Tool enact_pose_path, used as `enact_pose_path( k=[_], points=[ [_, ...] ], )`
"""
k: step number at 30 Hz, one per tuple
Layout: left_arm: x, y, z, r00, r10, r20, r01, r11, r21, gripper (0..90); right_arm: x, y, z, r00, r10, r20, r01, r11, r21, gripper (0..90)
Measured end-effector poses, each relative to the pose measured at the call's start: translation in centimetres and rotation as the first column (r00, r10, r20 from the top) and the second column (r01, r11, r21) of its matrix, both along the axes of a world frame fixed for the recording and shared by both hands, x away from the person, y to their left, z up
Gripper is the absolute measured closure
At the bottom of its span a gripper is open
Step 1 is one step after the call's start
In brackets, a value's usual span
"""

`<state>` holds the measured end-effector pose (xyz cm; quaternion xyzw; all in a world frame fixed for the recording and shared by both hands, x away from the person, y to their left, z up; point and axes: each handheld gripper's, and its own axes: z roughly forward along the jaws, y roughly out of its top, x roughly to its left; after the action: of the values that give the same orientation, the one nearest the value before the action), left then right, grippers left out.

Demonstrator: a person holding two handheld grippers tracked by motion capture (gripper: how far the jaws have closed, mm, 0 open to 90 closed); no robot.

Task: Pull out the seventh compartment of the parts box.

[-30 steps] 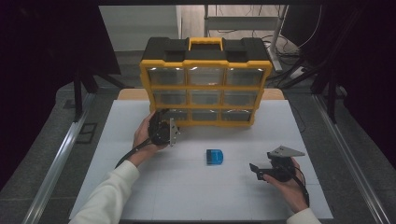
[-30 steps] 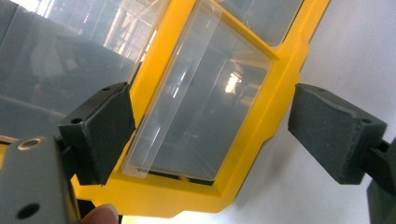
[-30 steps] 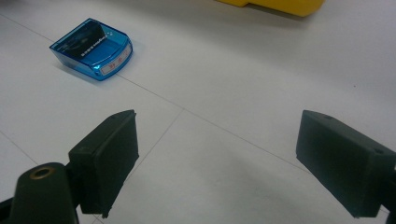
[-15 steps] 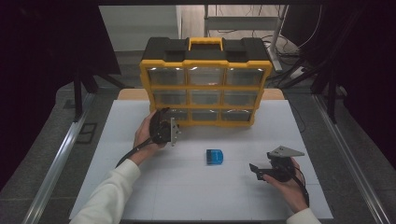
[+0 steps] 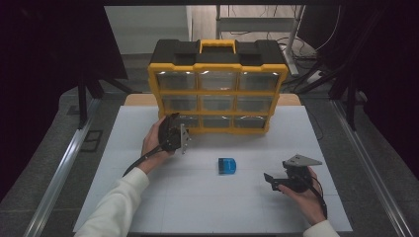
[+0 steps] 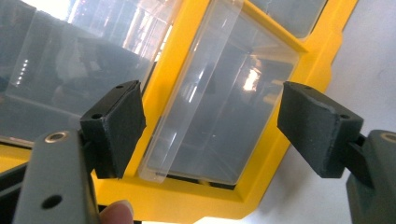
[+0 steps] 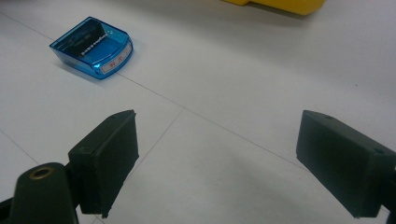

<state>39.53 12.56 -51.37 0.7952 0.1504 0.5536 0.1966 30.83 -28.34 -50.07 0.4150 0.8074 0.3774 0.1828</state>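
The right tongs (image 5: 274, 180) hover wide open over the white counter (image 5: 148, 207), the blue case (image 5: 227, 165) lying ahead of them to their left, while the left tongs (image 6: 210, 121), just closing, straddle the clear drawer (image 6: 219, 102) of the yellow organizer (image 5: 217, 89) without touching it.

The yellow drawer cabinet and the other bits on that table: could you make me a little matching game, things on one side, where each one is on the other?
Things:
1. yellow drawer cabinet
2. small blue case
3. left hand-held gripper
4. right hand-held gripper

Places:
A. lying alone in the middle of the white table
B. standing at the far edge of the table
C. low over the table's near right part, jaws open
D. at the cabinet's bottom left drawer, jaws astride it

Pairs: 1-B, 2-A, 3-D, 4-C
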Motion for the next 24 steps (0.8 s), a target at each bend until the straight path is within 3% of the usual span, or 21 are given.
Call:
enact_pose_path(
  k=[9,14,24],
  points=[
    [0.23,0.11,-0.16,0.9998,0.020,0.007,-0.020,0.9996,0.021,26.6,-0.01,0.01,0.00,1.0000,0.000,0.000,0.000,1.000,0.000,13.4],
    [0.38,0.01,-0.28,0.9995,0.019,0.023,-0.019,0.9998,0.005,28.8,-0.03,0.01,0.02,1.0000,0.000,0.001,0.000,1.000,0.000,13.4],
    [0.45,-0.17,-0.41,0.9983,0.037,0.044,-0.039,0.9984,0.041,32.8,-0.13,0.01,0.09,1.0000,0.003,0.009,-0.003,1.000,-0.001,13.4]
  ],
)
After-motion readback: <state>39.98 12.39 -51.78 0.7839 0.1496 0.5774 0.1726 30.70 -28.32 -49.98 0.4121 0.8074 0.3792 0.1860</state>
